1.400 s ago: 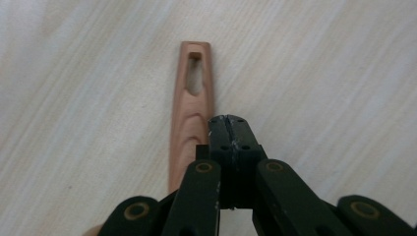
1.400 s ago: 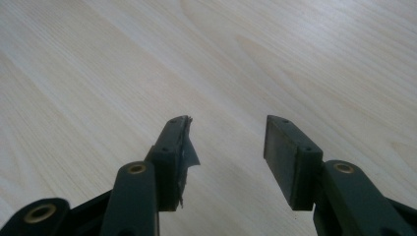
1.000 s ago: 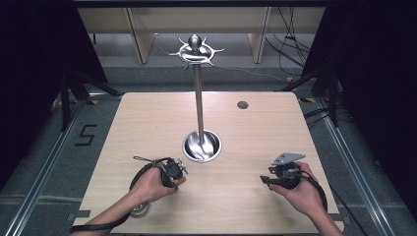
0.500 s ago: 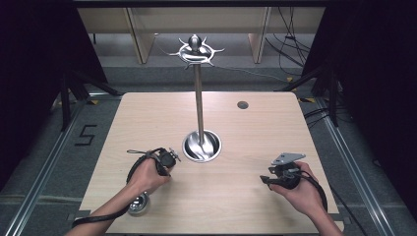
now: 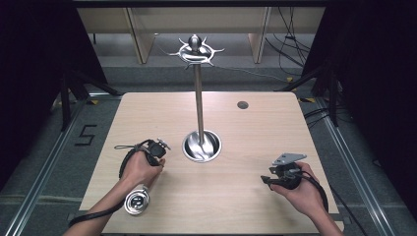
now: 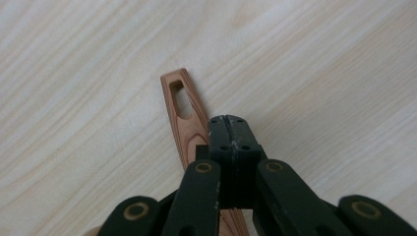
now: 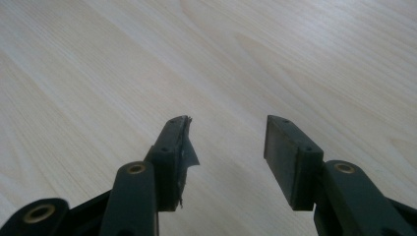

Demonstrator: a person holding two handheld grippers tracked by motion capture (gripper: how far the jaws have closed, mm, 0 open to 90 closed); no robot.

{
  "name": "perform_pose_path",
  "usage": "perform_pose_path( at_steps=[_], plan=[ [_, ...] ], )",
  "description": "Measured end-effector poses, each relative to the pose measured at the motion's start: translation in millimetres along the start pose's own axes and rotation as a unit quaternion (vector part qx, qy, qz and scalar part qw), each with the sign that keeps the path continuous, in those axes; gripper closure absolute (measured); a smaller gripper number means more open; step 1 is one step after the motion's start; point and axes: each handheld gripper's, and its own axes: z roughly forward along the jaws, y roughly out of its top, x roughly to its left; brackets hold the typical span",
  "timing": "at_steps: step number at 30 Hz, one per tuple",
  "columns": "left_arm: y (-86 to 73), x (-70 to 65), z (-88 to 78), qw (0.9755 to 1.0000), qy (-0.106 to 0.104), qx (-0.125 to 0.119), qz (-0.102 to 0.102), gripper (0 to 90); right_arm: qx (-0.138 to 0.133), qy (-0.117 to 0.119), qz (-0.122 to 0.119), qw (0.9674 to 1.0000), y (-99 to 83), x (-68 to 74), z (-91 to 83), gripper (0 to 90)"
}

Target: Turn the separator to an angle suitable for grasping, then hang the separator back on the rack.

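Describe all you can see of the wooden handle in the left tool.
The wooden handle is a slim, flat strip of reddish-brown wood with clear grain, widening toward the tool. Its rounded far end has a long slot cut through it. It slants up and left in the left gripper view, just over the pale table; whether it touches the table I cannot tell. The left tool is shut on it, the handle lying against the jaws' left side. Its lower end is hidden behind the jaws.
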Motion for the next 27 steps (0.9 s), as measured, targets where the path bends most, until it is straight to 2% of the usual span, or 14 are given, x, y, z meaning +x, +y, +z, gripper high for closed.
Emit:
perform_pose_path(
  at_steps=[5, 8, 9, 10, 11, 13, 18, 20, 21, 22, 23, 24, 25, 27],
  plan=[
    [-2.9, -2.6, -17.4, 0.9986, -0.009, -0.030, -0.043, 80.8, -0.004, -0.007, -0.009, 0.9999, 0.5, -0.2, 0.9, 52.8],
    [-6.0, -2.7, -21.0, 0.9984, -0.010, -0.035, -0.044, 75.9, 0.013, 0.000, -0.013, 0.9998, 1.7, -0.1, -2.1, 52.8],
    [-8.2, -3.8, -21.8, 0.9976, -0.011, -0.034, -0.060, 72.9, 0.001, -0.003, -0.005, 1.0000, 1.6, 0.6, 0.0, 52.8],
    [-8.8, -1.9, -23.8, 0.9986, -0.018, -0.012, -0.049, 70.5, -0.007, -0.005, 0.005, 1.0000, 1.7, 2.0, 1.0, 52.8],
    [-9.0, -1.8, -24.2, 0.9985, -0.021, -0.001, -0.052, 66.9, 0.016, 0.003, 0.008, 0.9998, 2.8, 1.0, -2.2, 52.8],
    [-8.9, 0.7, -25.5, 0.9988, -0.018, 0.007, -0.044, 64.2, 0.010, 0.001, -0.013, 0.9999, 2.4, -2.9, -1.0, 52.8],
    [-10.7, -1.4, -26.8, 0.9966, -0.031, 0.027, -0.071, 59.3, 0.002, -0.005, -0.025, 0.9997, 1.8, -4.2, -3.2, 52.8],
    [-11.9, -0.6, -27.5, 0.9964, -0.034, 0.028, -0.072, 59.1, 0.010, 0.001, -0.005, 0.9999, 1.2, -0.2, -4.4, 52.8],
    [-14.7, 1.9, -27.5, 0.9961, -0.034, 0.034, -0.075, 58.8, 0.005, -0.005, -0.026, 0.9996, 2.4, -2.9, -4.2, 52.7],
    [-16.4, 3.6, -26.1, 0.9947, -0.055, 0.039, -0.077, 58.5, -0.002, -0.008, -0.025, 0.9996, 2.2, -2.4, -3.0, 52.7],
    [-18.2, 3.6, -24.7, 0.9930, -0.064, 0.042, -0.091, 58.3, 0.013, 0.001, -0.001, 0.9999, 2.9, 1.4, -4.6, 52.7],
    [-19.6, 5.4, -24.5, 0.9940, -0.043, 0.050, -0.087, 58.0, 0.011, 0.000, -0.004, 0.9999, 2.3, 1.8, -3.3, 52.7],
    [-20.8, 6.4, -22.6, 0.9936, -0.044, 0.059, -0.085, 57.7, -0.007, -0.004, -0.009, 0.9999, 1.8, 1.2, 0.1, 52.7],
    [-22.9, 6.9, -17.7, 0.9927, -0.050, 0.066, -0.088, 57.1, 0.002, 0.000, -0.001, 1.0000, 2.6, 1.9, -0.5, 52.7]
  ],
)
